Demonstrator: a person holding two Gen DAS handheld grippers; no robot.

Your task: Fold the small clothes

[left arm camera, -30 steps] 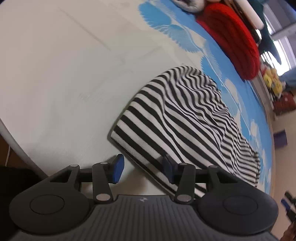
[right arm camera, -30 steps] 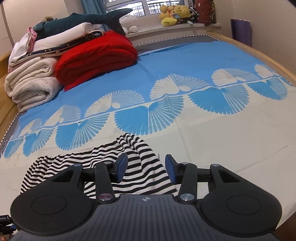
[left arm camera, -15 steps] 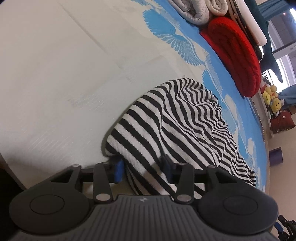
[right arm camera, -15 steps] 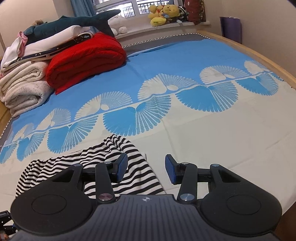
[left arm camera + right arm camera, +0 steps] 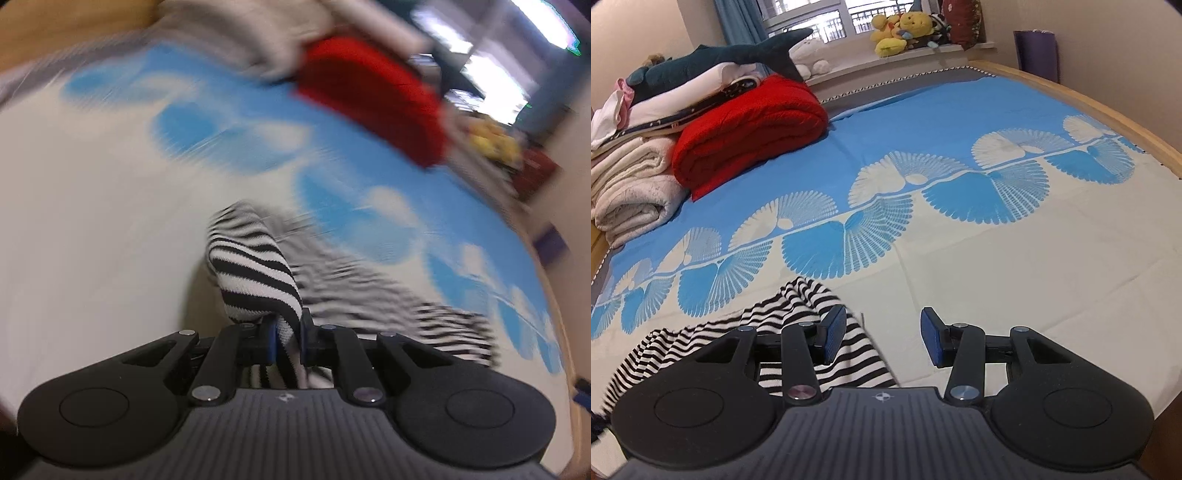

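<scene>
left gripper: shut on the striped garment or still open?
Shut: left gripper pinches a fold of the striped garment between its blue pads.

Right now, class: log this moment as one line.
left gripper: shut on striped garment, lifting | right gripper: open, empty | bedsheet: under garment

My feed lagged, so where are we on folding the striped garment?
Early. Done: the left gripper has its jaws shut on an edge of the striped garment. In hand: that edge is raised off the bedsheet. Left: no fold laid; the right gripper is open, empty.
</scene>
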